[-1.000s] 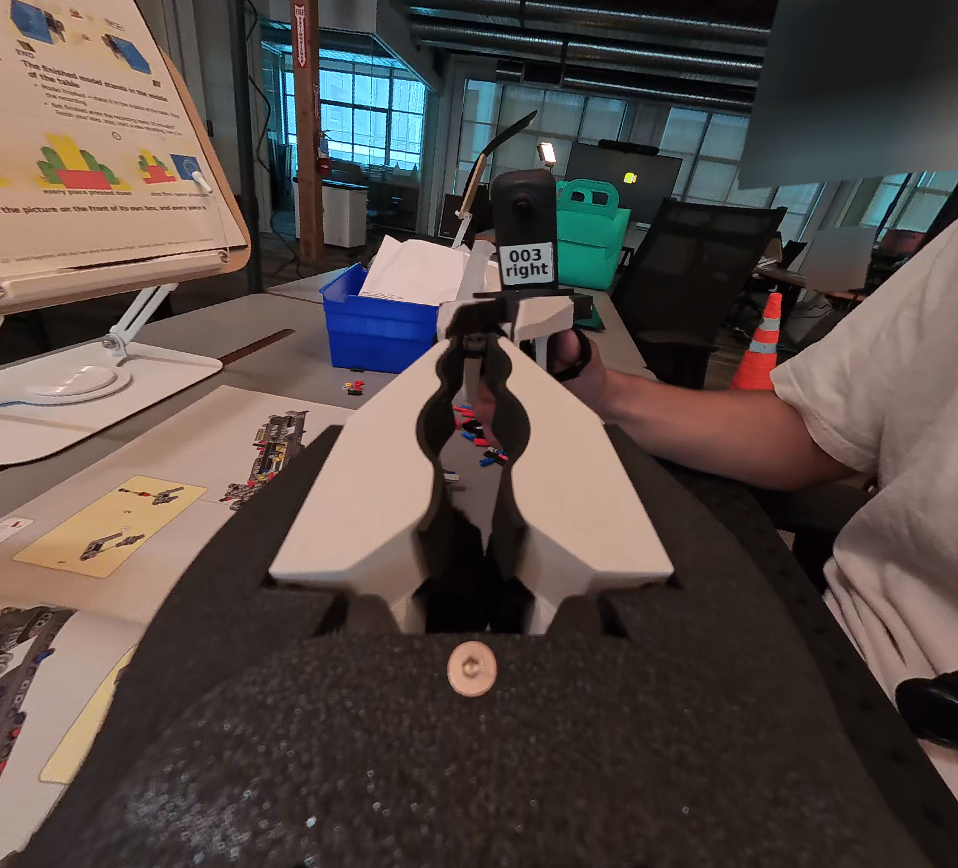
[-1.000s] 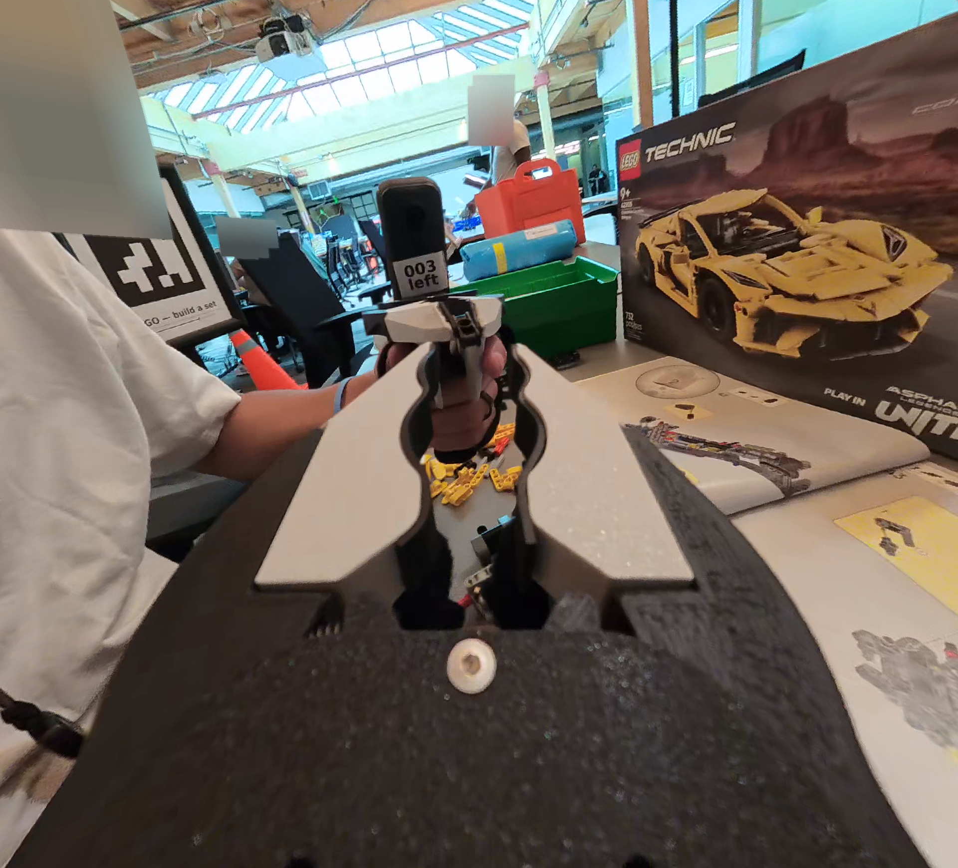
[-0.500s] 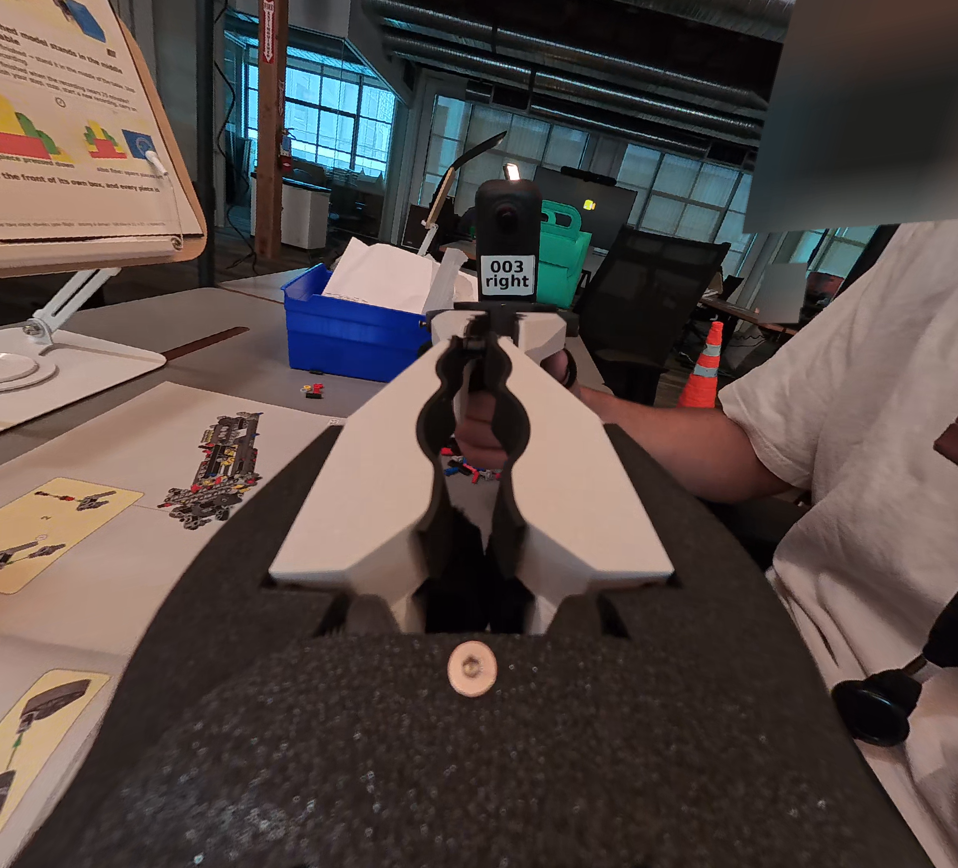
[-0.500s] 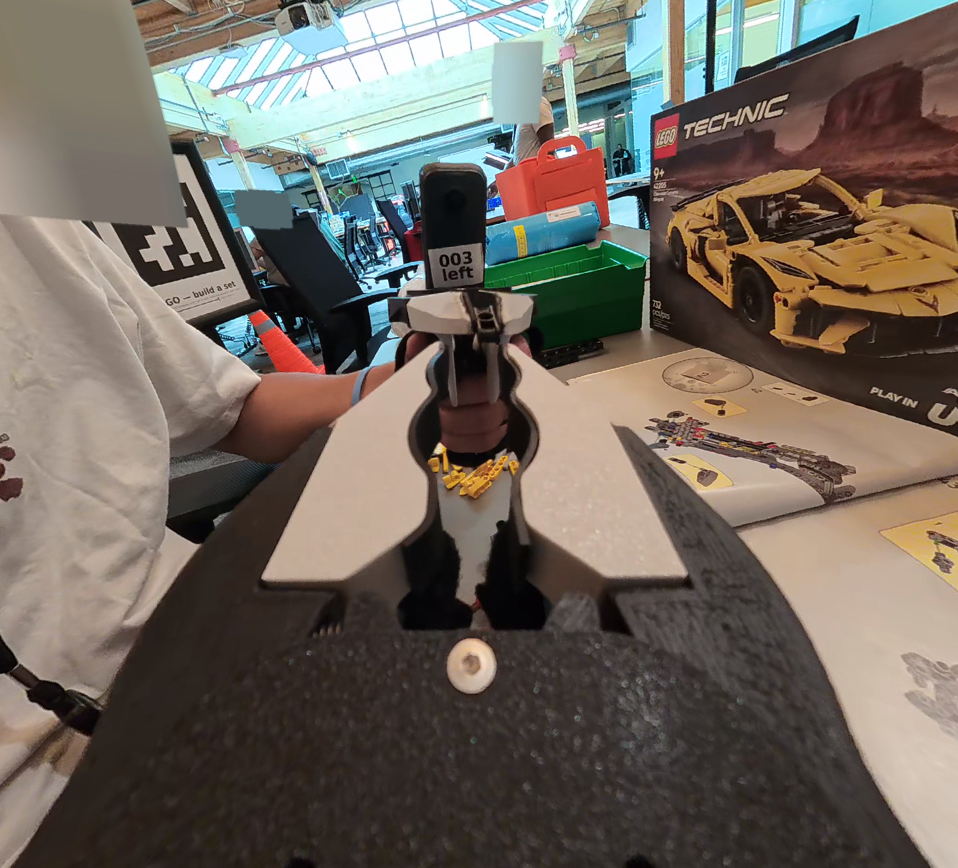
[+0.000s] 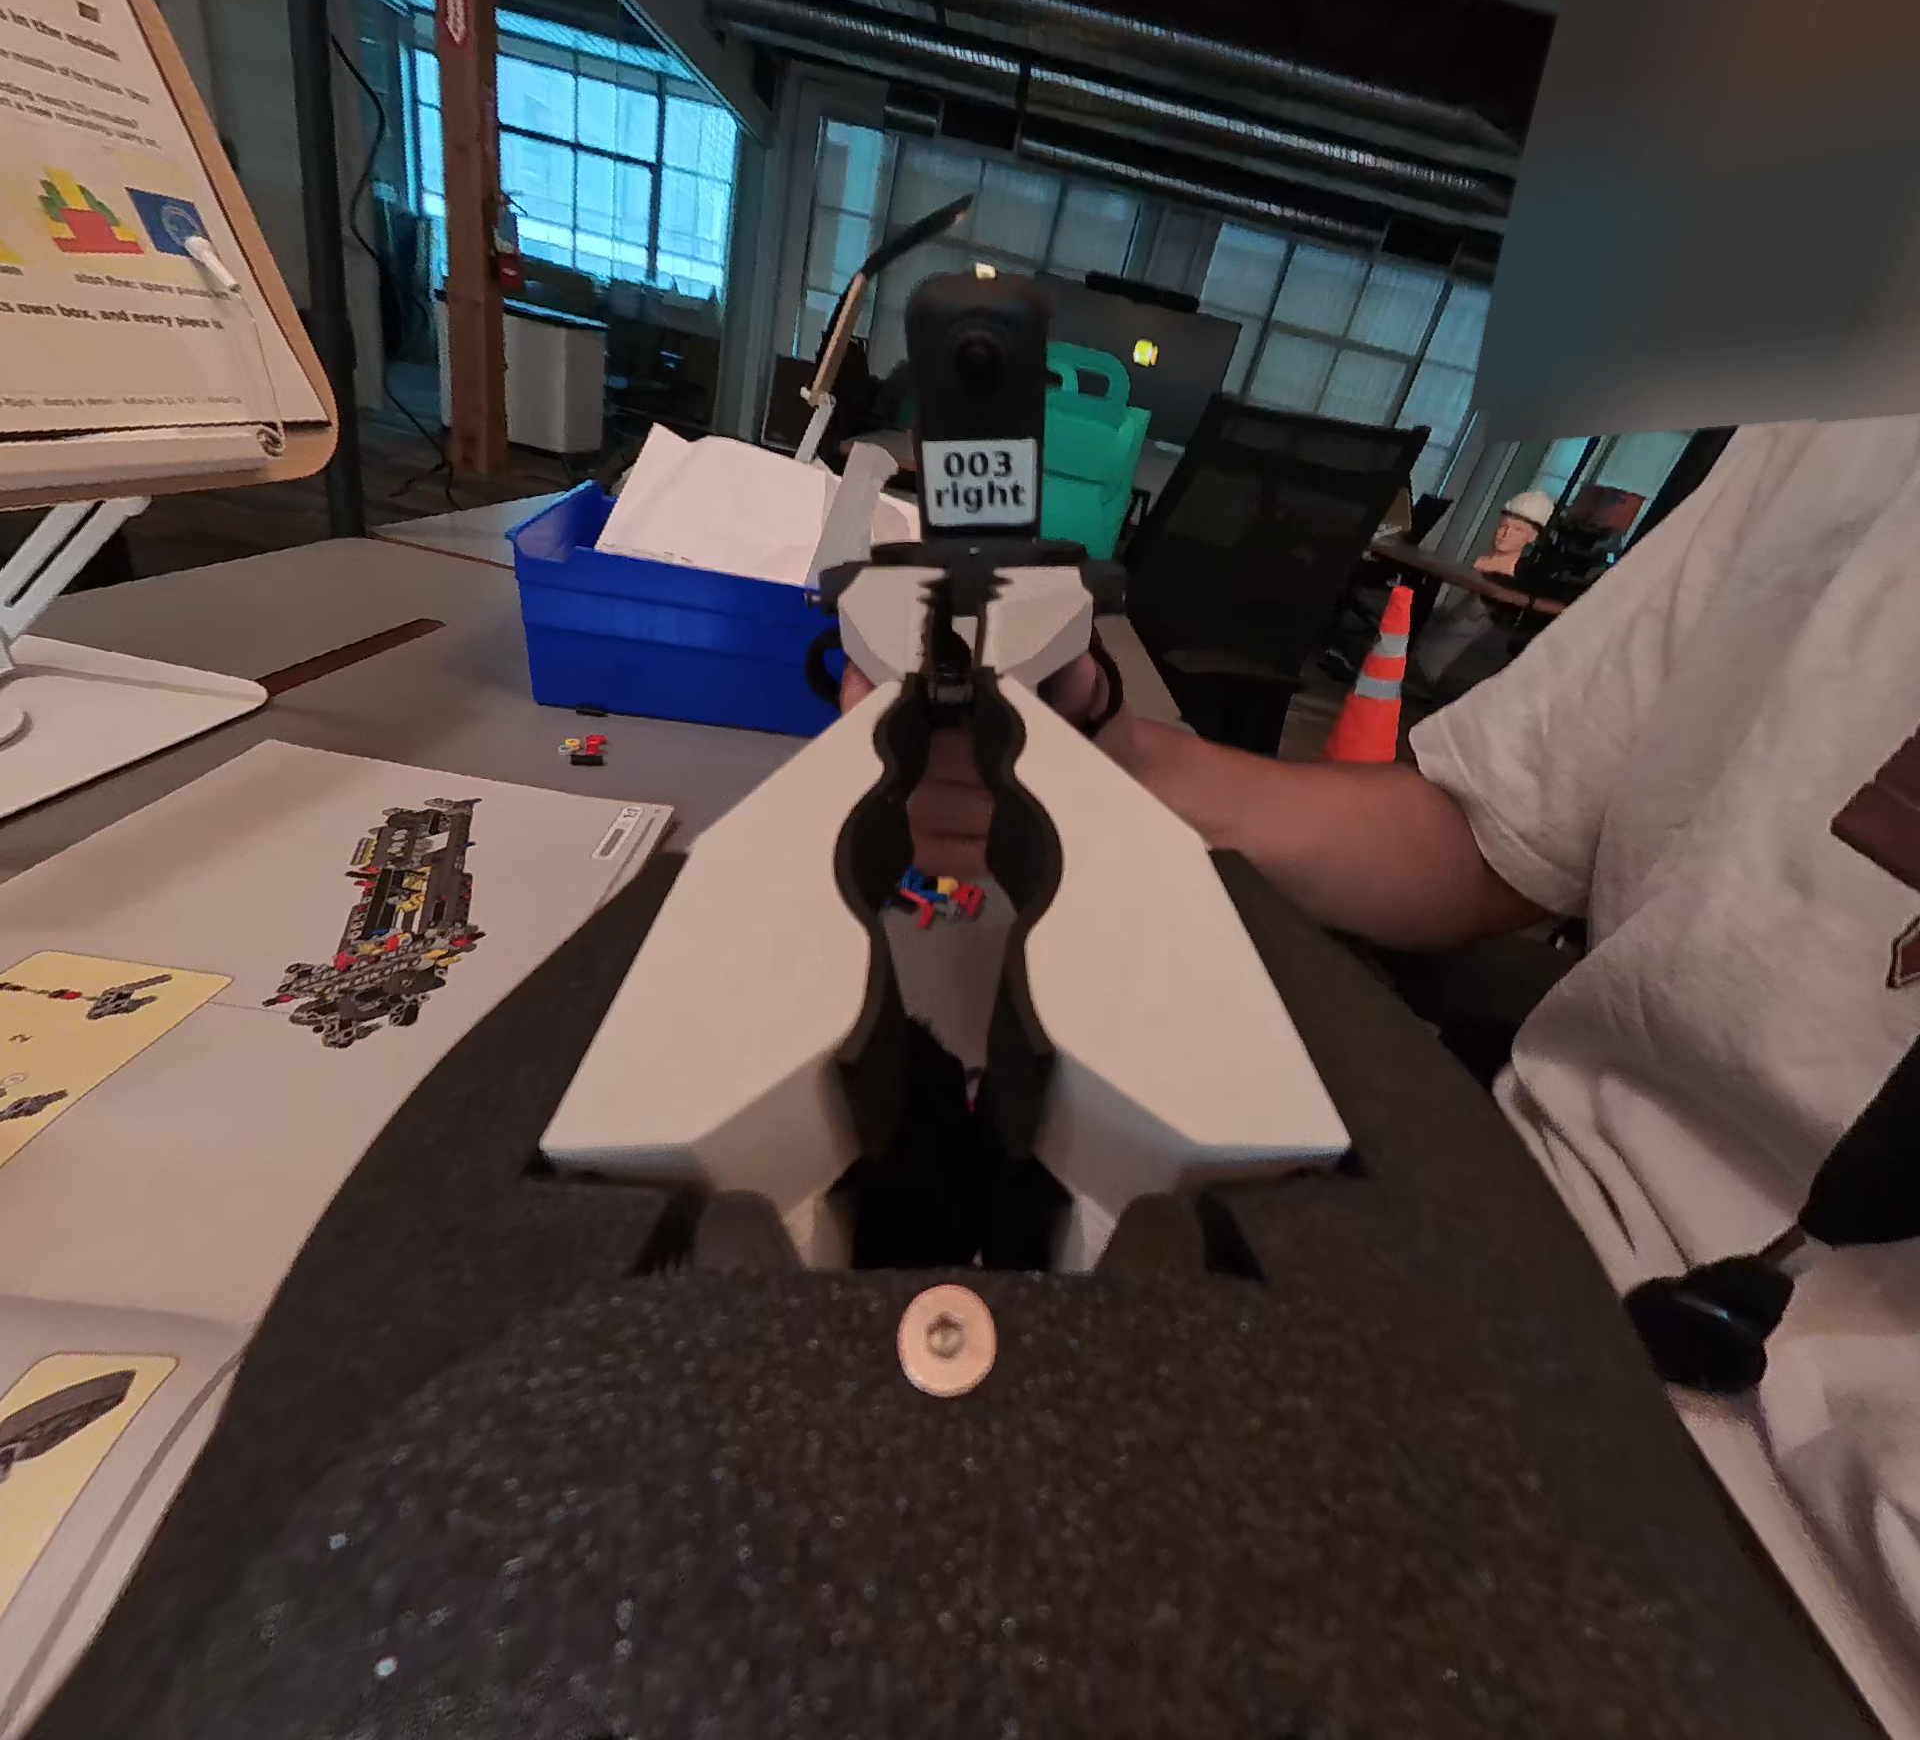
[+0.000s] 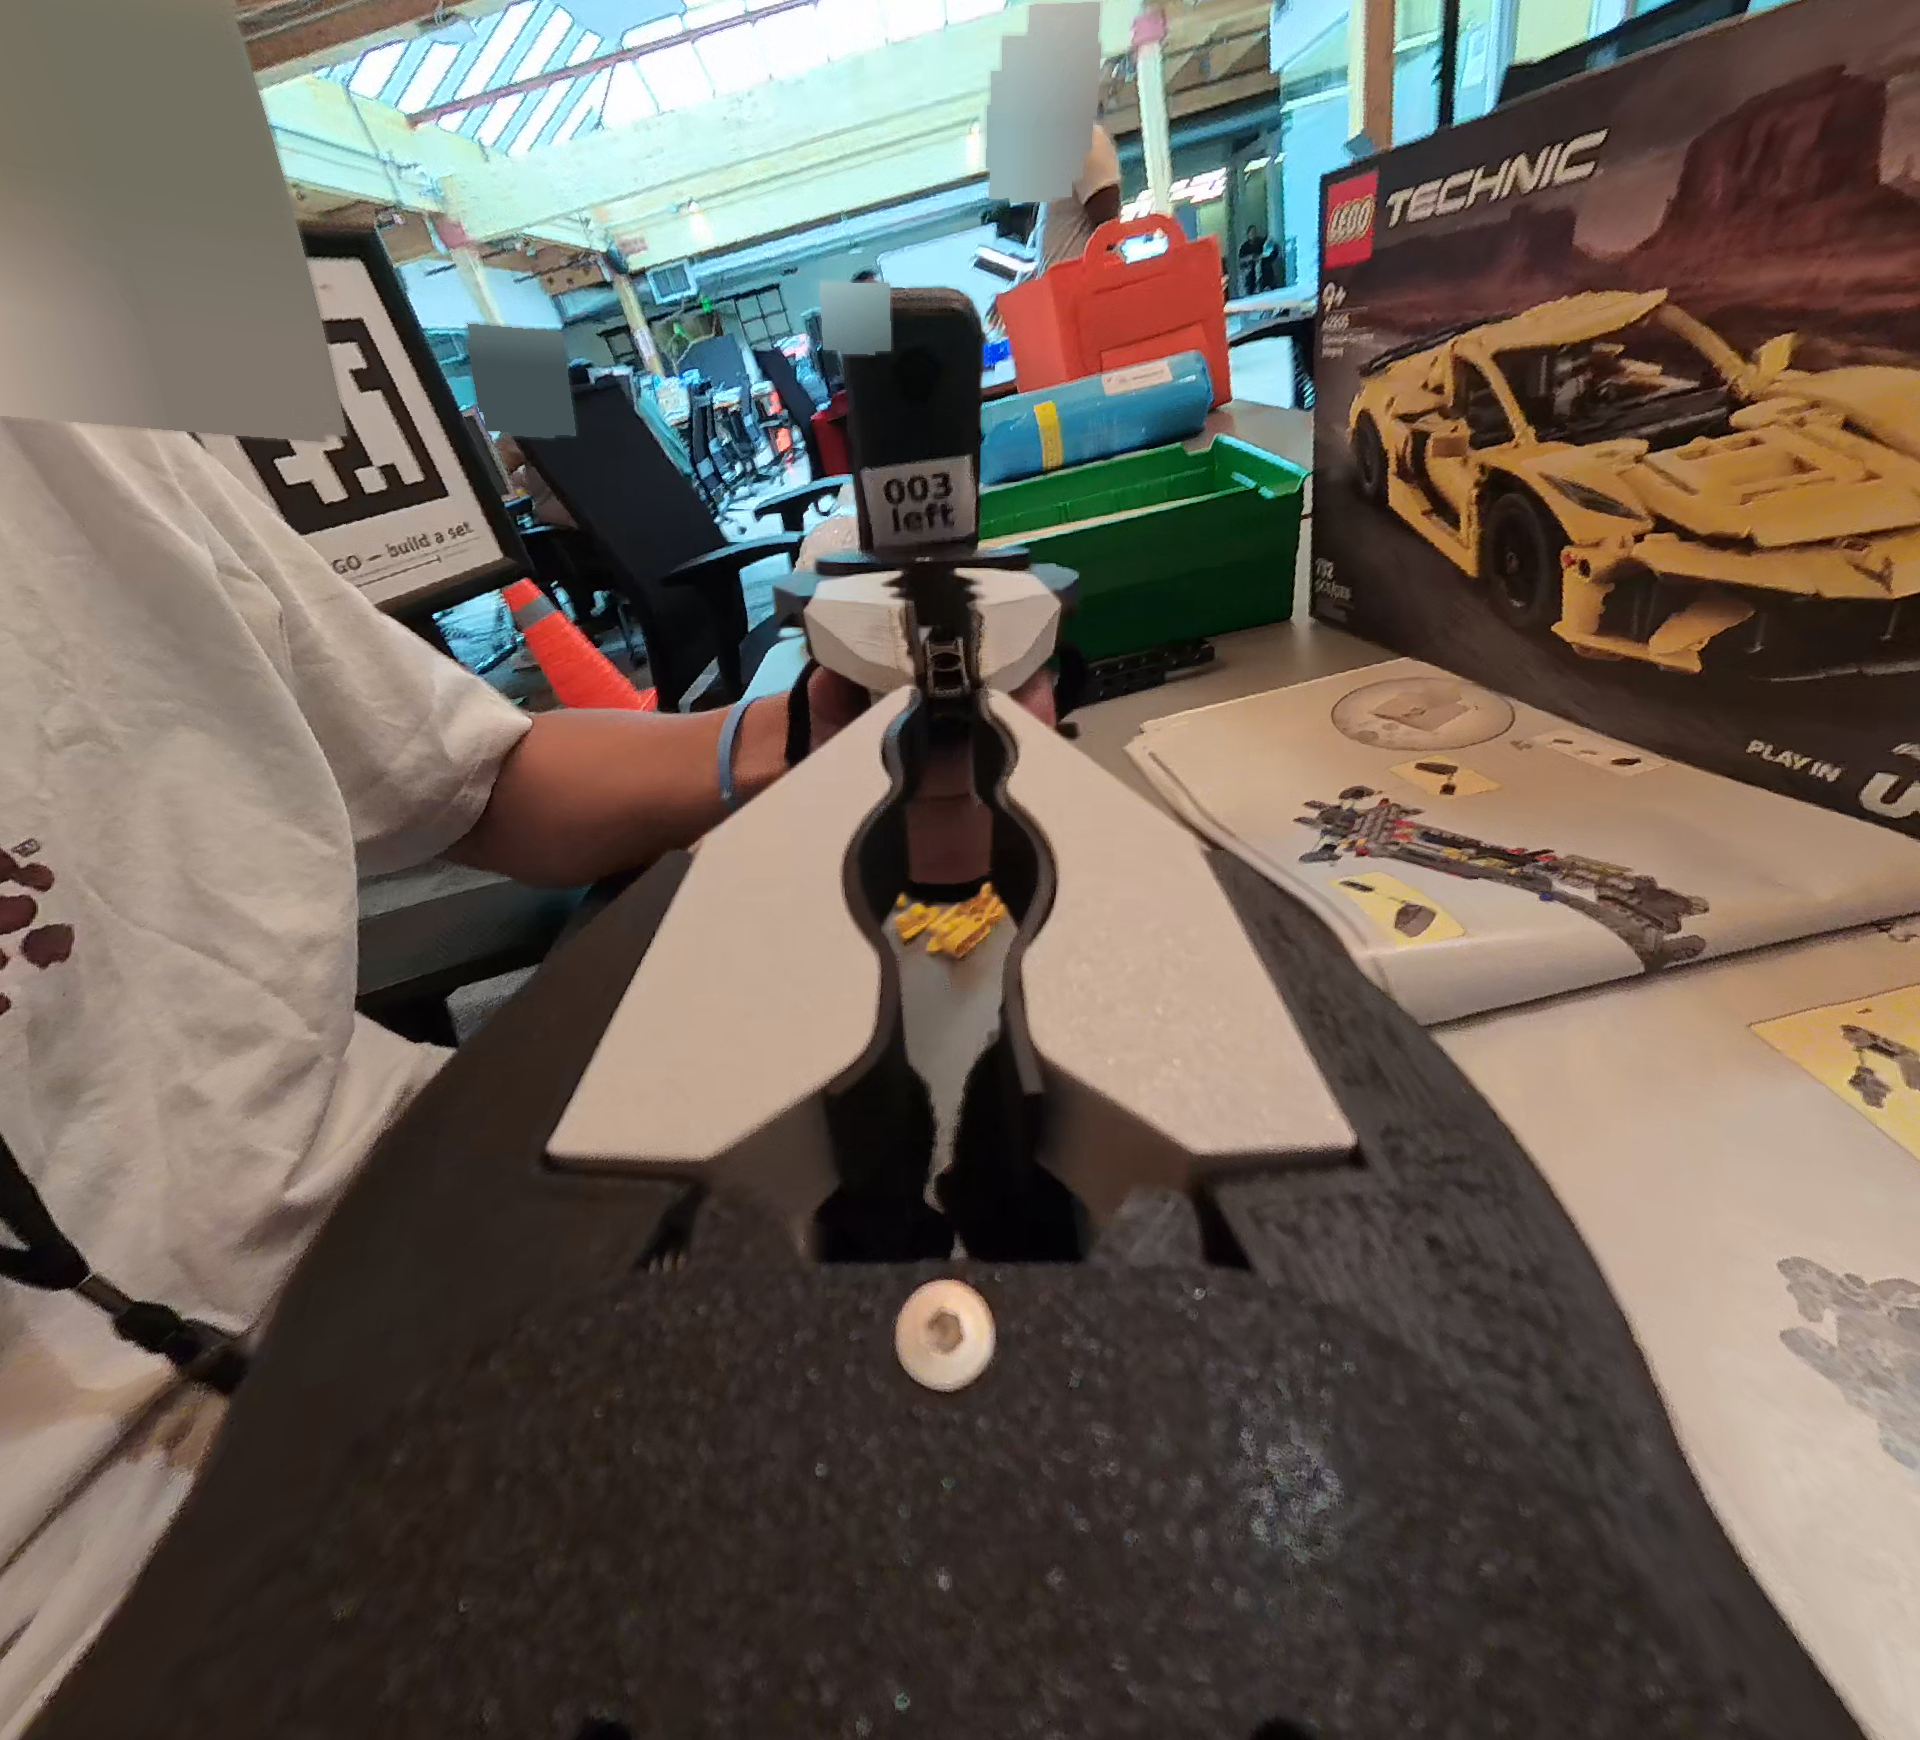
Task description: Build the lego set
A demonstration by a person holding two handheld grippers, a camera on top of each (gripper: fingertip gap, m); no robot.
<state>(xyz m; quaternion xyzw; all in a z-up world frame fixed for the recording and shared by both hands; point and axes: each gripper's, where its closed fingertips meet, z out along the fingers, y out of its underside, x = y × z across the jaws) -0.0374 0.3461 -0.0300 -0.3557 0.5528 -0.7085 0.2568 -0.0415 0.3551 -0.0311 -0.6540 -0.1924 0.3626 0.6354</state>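
Left wrist view. Found the left gripper (image 5: 951,719) held above the grey table (image 5: 416,682), jaws pressed nearly together at the tips. Noted the right gripper (image 5: 951,651) facing it tip to tip, gripped by a hand (image 5: 1070,682). Recorded a small dark lego piece (image 5: 951,677) pinched where the two sets of tips meet; cannot tell whether one piece or two. Seen through the gap between the fingers: loose coloured lego pieces (image 5: 930,895) lying on the table below. Logged an open instruction booklet (image 5: 312,911) to the left, with a blue bin (image 5: 665,641) beyond it.

Right wrist view. Found the right gripper (image 6: 943,724) likewise narrowed to a slit at the tips, meeting the left gripper (image 6: 940,641) head-on. Noted the small dark lego piece (image 6: 943,660) clamped between the left gripper's tips. Seen below: yellow lego pieces (image 6: 951,923) heaped on the table. Logged the lego box (image 6: 1621,443) upright at right, the booklet (image 6: 1455,849) before it and a green bin (image 6: 1164,547) beside it.
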